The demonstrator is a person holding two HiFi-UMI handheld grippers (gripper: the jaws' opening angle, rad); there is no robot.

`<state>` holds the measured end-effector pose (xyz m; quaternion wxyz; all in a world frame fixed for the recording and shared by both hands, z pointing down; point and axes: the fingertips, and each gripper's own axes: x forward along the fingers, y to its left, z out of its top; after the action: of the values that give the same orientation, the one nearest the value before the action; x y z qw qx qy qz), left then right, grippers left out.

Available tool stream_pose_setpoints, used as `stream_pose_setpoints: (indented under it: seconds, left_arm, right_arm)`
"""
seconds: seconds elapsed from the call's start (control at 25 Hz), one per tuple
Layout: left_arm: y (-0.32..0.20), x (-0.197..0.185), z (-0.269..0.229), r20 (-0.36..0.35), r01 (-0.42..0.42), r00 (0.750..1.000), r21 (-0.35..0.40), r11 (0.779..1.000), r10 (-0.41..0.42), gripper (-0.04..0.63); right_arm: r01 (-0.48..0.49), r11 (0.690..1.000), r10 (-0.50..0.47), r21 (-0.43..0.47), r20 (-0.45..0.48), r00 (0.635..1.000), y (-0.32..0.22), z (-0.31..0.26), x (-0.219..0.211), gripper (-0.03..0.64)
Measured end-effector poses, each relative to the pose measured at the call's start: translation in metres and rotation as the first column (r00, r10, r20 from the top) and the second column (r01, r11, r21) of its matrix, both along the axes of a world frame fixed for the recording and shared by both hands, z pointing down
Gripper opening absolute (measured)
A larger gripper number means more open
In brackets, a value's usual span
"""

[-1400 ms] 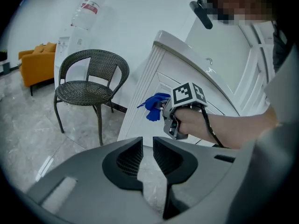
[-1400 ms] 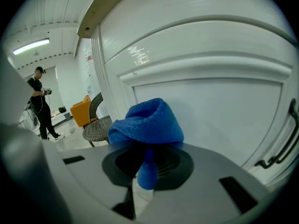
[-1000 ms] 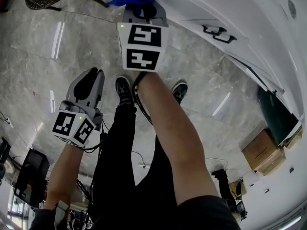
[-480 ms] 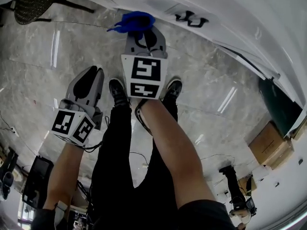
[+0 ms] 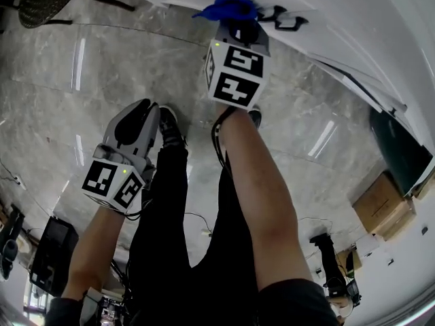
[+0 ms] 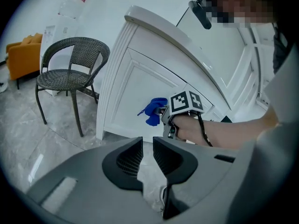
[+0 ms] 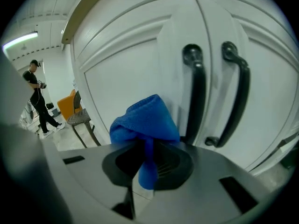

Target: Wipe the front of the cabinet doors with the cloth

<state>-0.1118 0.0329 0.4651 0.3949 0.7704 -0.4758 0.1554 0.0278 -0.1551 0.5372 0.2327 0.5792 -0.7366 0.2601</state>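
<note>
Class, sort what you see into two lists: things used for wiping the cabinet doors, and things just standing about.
In use: cloth, doors, right tool.
Standing about: wicker chair, orange chair, cardboard box, left tool.

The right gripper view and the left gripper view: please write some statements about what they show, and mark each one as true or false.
1. The right gripper grips a blue cloth. True.
2. The left gripper grips a cloth too. False: its jaws hold nothing.
3. The cabinet doors are brown. False: they are white.
4. The doors have two dark handles. True.
5. A dark chair stands beside the cabinet. True.
</note>
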Motion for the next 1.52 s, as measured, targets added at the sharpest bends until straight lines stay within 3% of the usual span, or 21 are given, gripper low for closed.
stream_pose_setpoints:
  seconds: [0.16,0.64,0.96,1.16,1.52]
  left_arm:
    - [-0.001,-0.025,0.000,-0.008,0.047,0.999,0.007,0.999,-0.047,0.067]
    - [0.016,-0.114,0.011,0.012,0.169,0.986,-0.016,0.985,-0.169,0.067]
    - [0.014,-0.115,0.018,0.015,0.185,0.983,-0.014,0.983,-0.185,0.067]
    - [0.007,-0.091,0.014,0.011,0.164,0.986,-0.006,0.986,-0.164,0.067]
    - [0.001,-0.029,0.017,0.007,0.121,0.993,0.000,0.993,-0.121,0.067]
  right_arm:
    - [0.029,0.999,-0.029,-0.016,-0.013,0.999,-0.015,0.000,-0.030,0.042]
    - [0.239,0.971,-0.240,-0.016,-0.053,0.969,-0.037,-0.001,-0.160,0.041]
    - [0.398,0.916,-0.399,0.057,0.012,0.917,-0.025,-0.017,-0.235,0.041]
    - [0.365,0.930,-0.367,0.041,0.070,0.928,-0.012,-0.017,-0.211,0.042]
    - [0.265,0.960,-0.266,-0.092,0.001,0.964,0.030,0.032,-0.068,0.041]
